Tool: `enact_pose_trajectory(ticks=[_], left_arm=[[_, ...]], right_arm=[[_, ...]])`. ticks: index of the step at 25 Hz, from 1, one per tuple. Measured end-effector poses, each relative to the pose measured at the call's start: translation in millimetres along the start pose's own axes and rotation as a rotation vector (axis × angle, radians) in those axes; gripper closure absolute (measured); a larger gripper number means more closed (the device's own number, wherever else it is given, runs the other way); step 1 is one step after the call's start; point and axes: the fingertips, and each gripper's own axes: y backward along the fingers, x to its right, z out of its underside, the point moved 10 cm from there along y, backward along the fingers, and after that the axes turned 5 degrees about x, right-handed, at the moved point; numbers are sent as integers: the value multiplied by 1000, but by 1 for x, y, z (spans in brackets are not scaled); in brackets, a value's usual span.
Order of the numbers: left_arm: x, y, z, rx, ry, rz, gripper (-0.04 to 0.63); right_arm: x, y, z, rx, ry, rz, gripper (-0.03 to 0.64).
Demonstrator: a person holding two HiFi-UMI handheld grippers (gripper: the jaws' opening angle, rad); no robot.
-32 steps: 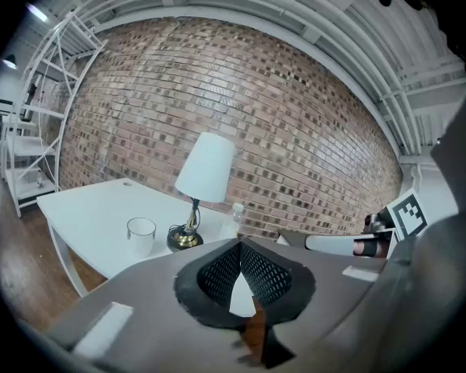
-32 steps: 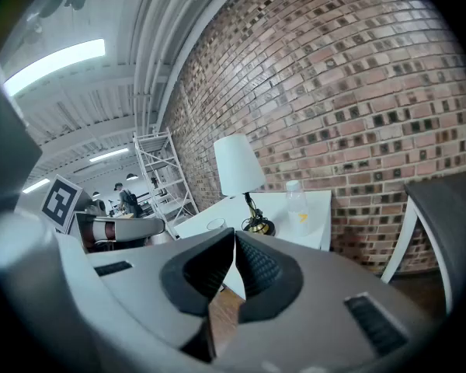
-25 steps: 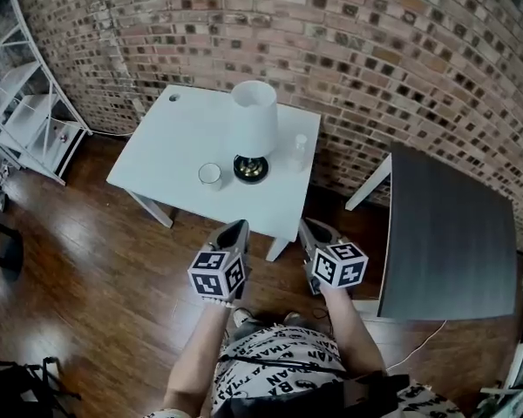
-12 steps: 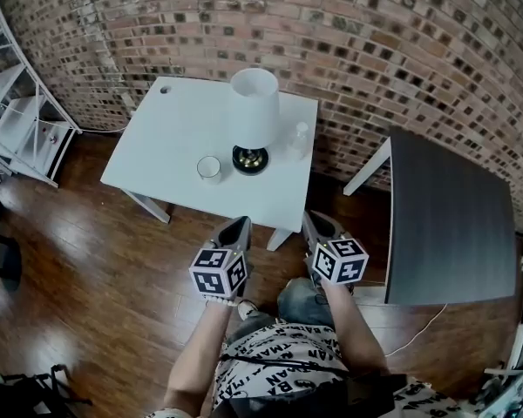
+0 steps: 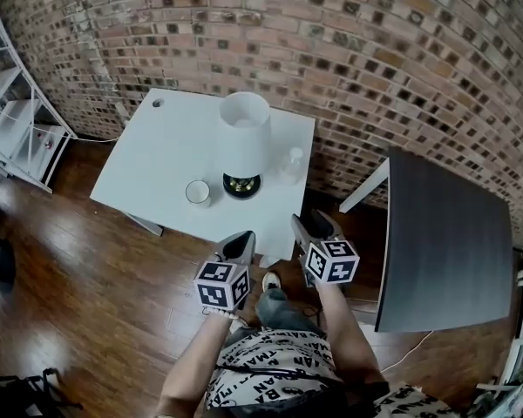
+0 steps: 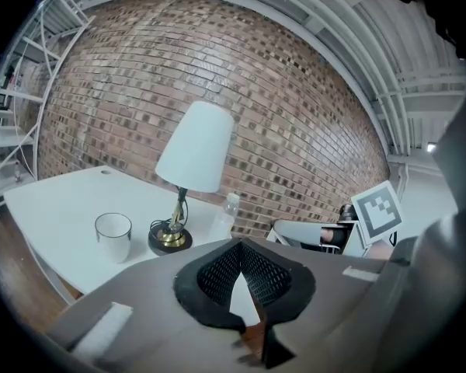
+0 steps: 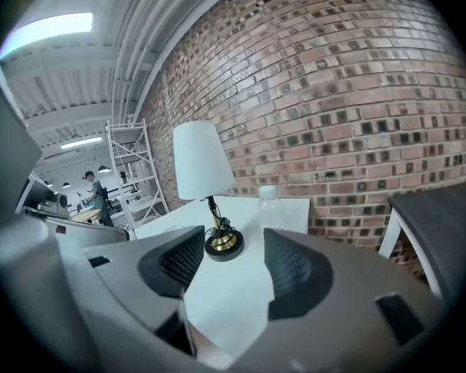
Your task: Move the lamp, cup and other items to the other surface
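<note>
On the white table at twelve o'clock stand lamp, cup and bottle; at six, the left gripper is pinched together, the right gripper jaws opening, both empty.

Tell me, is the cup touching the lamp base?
Apart. The left gripper view shows a clear gap between the cup and the lamp base.

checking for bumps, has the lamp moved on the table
No. The lamp stands on the white table between cup and bottle, as before.
</note>
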Motion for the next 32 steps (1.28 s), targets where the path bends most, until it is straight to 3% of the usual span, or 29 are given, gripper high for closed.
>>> enact_pose_trajectory(ticks=[16,26,32], left_arm=[[5,-127,-20,-29,-49,-50,595],[-5,-158,-25,-25,-27,-96,595],[-10,-164,-21,-37,-16,-99,595]], right_arm=[[70,-143,-53,-24,155,-83,360],[74,-185,-51,-100,272,-138,365],[73,-191,-49,-106,273,-161,405]])
